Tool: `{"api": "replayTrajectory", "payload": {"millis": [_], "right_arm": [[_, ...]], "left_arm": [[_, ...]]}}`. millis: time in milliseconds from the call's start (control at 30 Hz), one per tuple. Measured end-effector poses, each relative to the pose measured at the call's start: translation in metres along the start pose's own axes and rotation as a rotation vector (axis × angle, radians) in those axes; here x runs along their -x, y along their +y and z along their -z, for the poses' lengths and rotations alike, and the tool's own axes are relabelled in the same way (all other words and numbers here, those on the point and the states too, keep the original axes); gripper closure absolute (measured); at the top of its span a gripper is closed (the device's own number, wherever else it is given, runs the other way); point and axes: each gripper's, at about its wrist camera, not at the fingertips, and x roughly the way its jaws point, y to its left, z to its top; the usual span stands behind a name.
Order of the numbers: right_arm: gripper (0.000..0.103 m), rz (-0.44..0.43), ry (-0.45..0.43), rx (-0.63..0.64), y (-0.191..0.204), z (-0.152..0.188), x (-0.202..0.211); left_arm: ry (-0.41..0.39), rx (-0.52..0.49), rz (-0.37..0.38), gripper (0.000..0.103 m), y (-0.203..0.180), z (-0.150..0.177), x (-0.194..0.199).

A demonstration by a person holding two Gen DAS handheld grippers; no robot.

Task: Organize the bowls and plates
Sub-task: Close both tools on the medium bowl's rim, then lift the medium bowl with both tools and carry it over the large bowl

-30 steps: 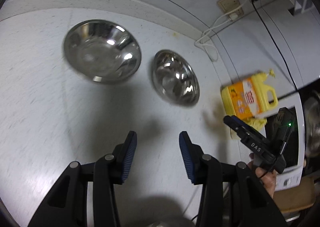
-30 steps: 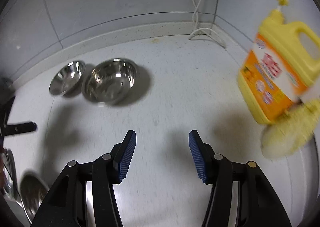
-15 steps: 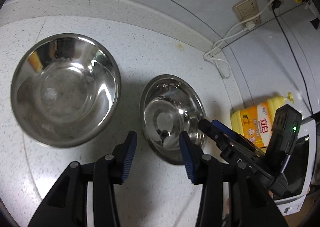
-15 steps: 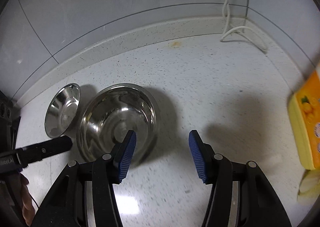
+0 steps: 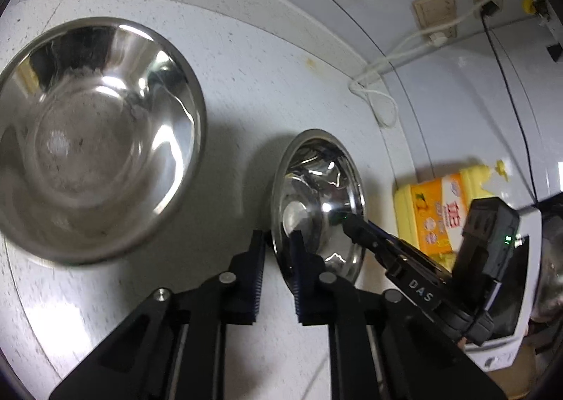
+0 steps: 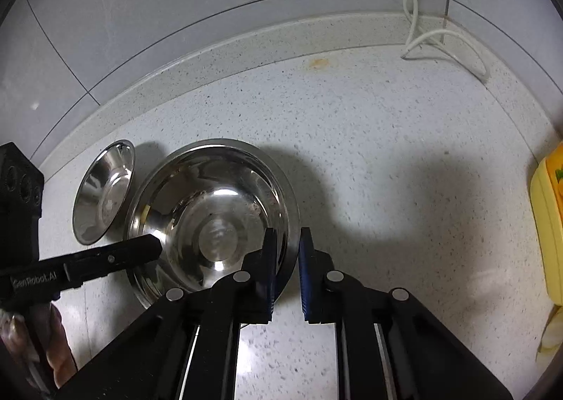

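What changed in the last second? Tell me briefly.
Both claws moved forward and down towards the bowls and closed from wide open. The left claw is now on the left rim of the right-hand bowl, and the right claw is on its right rim. The left-hand bowl and the detergent bottle look unmoved.

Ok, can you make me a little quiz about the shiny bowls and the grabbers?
1. True or false: the two steel bowls are stacked.
2. What is the left gripper pinching? A) a wall socket B) the rim of the bowl nearer the yellow bottle C) a white cable
3. Fill in: the right gripper pinches the ___ bowl, on its opposite rim.
Key: 1 false, the second bowl sits alongside. 2 B. 3 same.
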Motion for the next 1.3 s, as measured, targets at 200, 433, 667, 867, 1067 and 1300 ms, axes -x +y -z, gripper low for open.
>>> {"api": "replayTrajectory", "payload": {"millis": [200, 433, 667, 867, 1067, 1300], "right_arm": [[0.092, 0.000, 0.022, -0.017, -0.012, 0.030, 0.018], [0.092, 0.017, 0.029, -0.049, -0.027, 0.070, 0.045], [0.092, 0.027, 0.024, -0.064, -0.034, 0.099, 0.068], [0.092, 0.022, 0.003, -0.076, -0.030, 0.123, 0.089], [0.092, 0.033, 0.005, -0.074, -0.024, 0.137, 0.098], [0.092, 0.028, -0.022, -0.070, -0.020, 0.124, 0.099]], "left_arm": [[0.083, -0.026, 0.039, 0.092, -0.016, 0.032, 0.002], [0.162, -0.075, 0.057, 0.092, -0.032, 0.069, -0.003], [0.196, -0.095, 0.083, 0.092, -0.045, 0.092, 0.002], [0.211, -0.100, 0.104, 0.092, -0.048, 0.113, 0.016], [0.202, -0.102, 0.103, 0.092, -0.047, 0.120, 0.019], [0.154, -0.096, 0.113, 0.092, -0.052, 0.092, 0.028]]}}
